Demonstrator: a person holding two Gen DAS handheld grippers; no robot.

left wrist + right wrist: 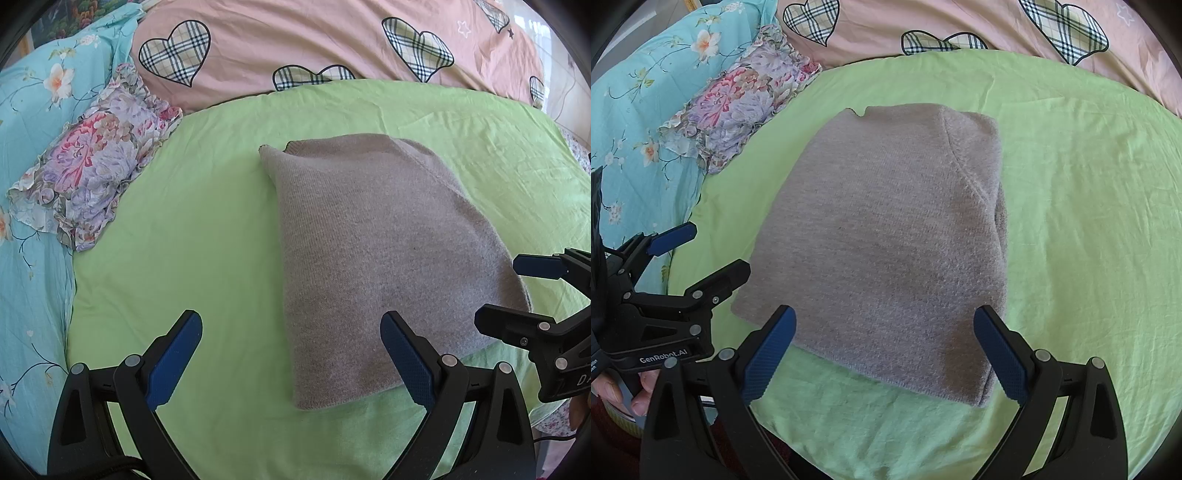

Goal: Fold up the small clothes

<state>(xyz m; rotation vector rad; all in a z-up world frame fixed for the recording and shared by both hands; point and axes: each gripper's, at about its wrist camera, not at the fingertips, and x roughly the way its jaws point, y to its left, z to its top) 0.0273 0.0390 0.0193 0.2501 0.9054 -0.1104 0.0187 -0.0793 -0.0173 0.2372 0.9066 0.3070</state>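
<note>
The grey knit garment [886, 251] lies at the centre of both views, flat on the green sheet [1089, 221] of the bed. It already forms a compact, roughly rectangular packet: a doubled layer shows along its right edge in the right wrist view, and a small corner peeks out at the top left. No sleeve hangs loose. I judge this piece to be folded, or within one last fold or smoothing pass of it; whether it could be halved once more cannot be decided from here.

The right tool [884, 354] hangs over the near edge of the garment at the bottom of its view, jaws spread wide and holding nothing. The left tool [291, 358] is likewise wide apart and empty, with one blue pad above the garment's lower left corner and the other above bare sheet. Part of a hand [639, 391] gripping the left tool's handle shows at the lower left of the right wrist view.

At the upper left of each frame a crumpled floral cloth [88, 162] rests where the green sheet meets a turquoise flowered bedcover [29, 110]; it looks unfolded and may be the next piece, though that is a guess. Across the top runs a pink quilt [295, 40] with plaid hearts. Little of the room beyond the bed shows.
</note>
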